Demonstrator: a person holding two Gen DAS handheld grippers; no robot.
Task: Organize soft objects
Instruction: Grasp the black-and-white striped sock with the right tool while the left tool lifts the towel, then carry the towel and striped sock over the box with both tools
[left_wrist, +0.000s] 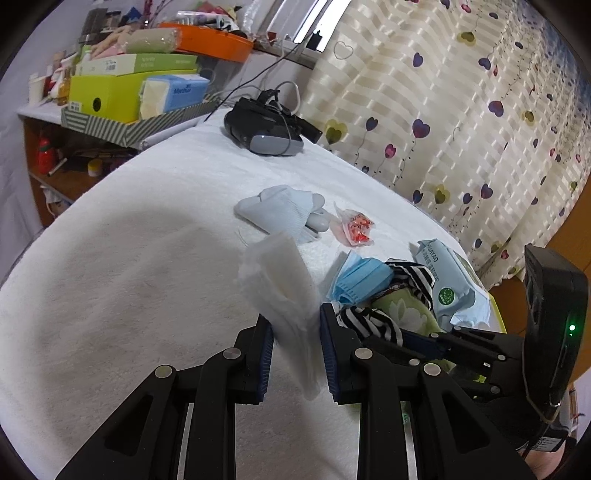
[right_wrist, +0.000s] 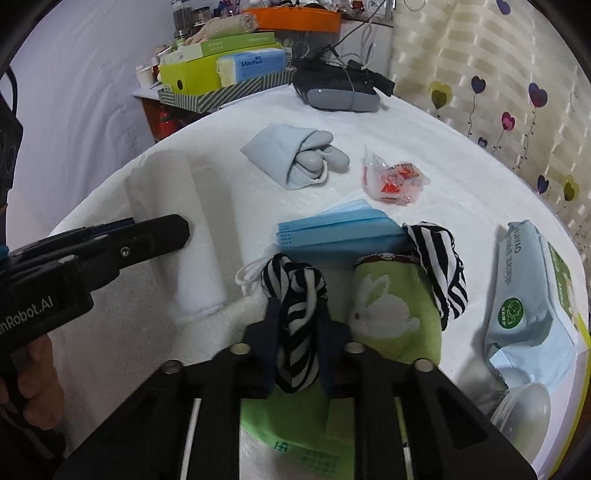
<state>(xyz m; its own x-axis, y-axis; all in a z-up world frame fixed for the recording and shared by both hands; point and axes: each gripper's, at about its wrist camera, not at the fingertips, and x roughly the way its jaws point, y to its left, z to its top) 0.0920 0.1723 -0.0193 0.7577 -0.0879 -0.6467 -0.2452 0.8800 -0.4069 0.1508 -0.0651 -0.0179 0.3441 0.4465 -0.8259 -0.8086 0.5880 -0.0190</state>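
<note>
Soft things spread over one white towel-covered counter (right_wrist: 424, 122). One white folded cloth (left_wrist: 284, 295) pinched in the left hand-held gripper (left_wrist: 297, 354), lifted off the counter. One striped sock (right_wrist: 297, 325) pinched in the right hand-held gripper (right_wrist: 297, 354), its far end lying over one green bunny cloth (right_wrist: 388, 310). One more striped sock (right_wrist: 441, 266) on the far right edge of that green cloth. One stack of blue face masks (right_wrist: 340, 230) just behind both socks. One pale blue sock bundle (right_wrist: 291, 155) farther back, beside one small clear bag of red bits (right_wrist: 393, 181). One pack of wet wipes (right_wrist: 524, 295) at the right edge. One grey headset (right_wrist: 340, 94) at the far end, near one striped tray (right_wrist: 221, 98) of boxes.
</note>
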